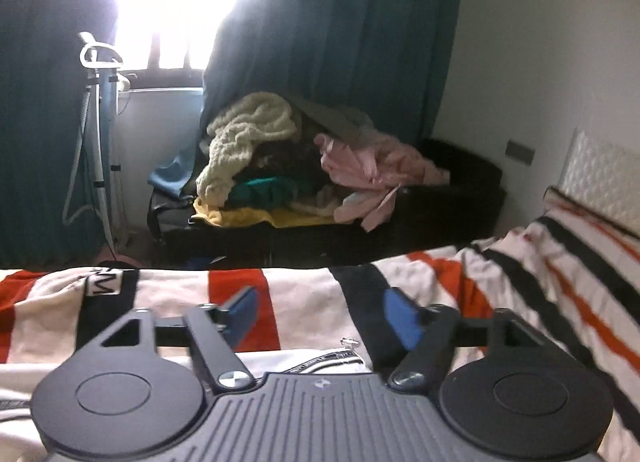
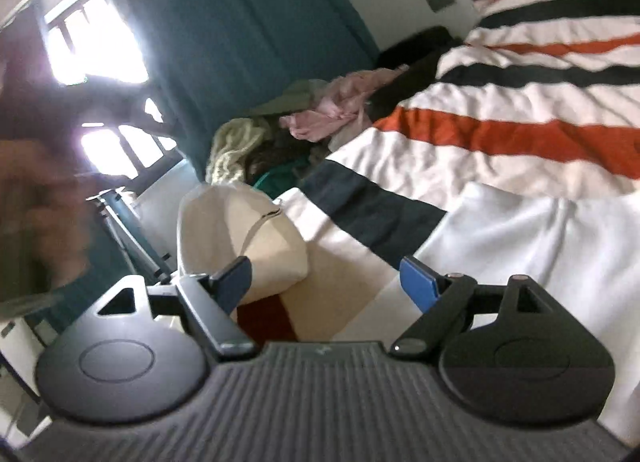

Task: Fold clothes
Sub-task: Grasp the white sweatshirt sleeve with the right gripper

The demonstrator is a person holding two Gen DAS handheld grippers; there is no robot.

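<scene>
Both grippers spread, empty, over the striped bedspread [image 1: 304, 302]
Left gripper [image 1: 322, 312] and right gripper [image 2: 326, 282] fingers apart; white garment [image 2: 520, 230] at two o'clock of the right one

Bed with a striped cover, clothes on top.
The bed [image 2: 500, 134] wears white, orange and black stripes. A white garment [image 2: 540, 230] lies at 4 o'clock; a cream piece [image 2: 224, 222] sits at 9 o'clock by the edge.

Teal curtains [image 1: 340, 42], bright window [image 1: 180, 2], garment steamer [image 1: 100, 134], striped bedspread [image 2: 500, 130].
</scene>
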